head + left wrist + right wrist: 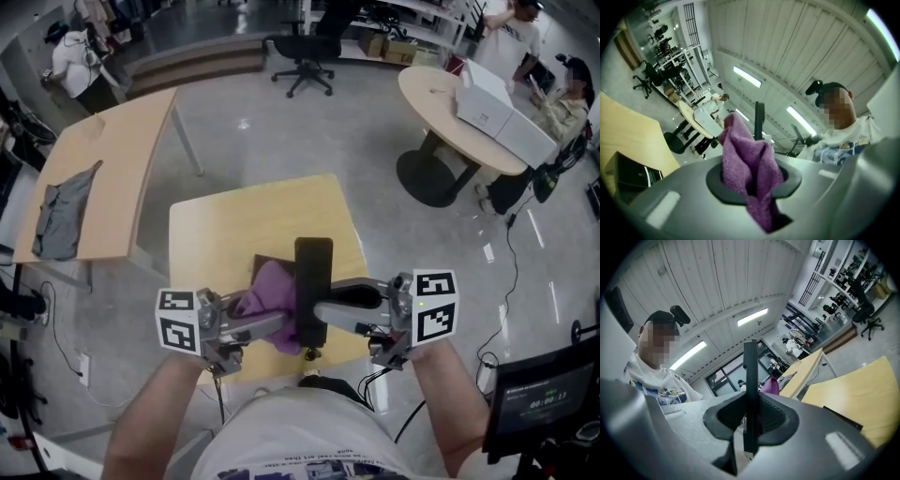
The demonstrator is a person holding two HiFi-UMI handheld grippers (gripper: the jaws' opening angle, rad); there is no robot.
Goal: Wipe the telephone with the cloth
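Raised telephone point(313, 270) and cloth point(268, 292) over small table point(225, 223), round table point(437, 101) beyond

The left gripper point(753, 182) clamps the purple cloth point(746, 157) (bunched upright), the dark telephone point(759, 119) edge-on behind.

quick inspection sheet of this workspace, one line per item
surface: small wooden table
job's things: black phone and purple cloth, both held above the table
clutter: dark flat item on the table, partly behind the cloth
grippers: left gripper jaws shut on the cloth; right gripper jaws shut on the phone
cables: thin leads hang below the grippers; one cable on the floor
surroundings: office chair, round table, people
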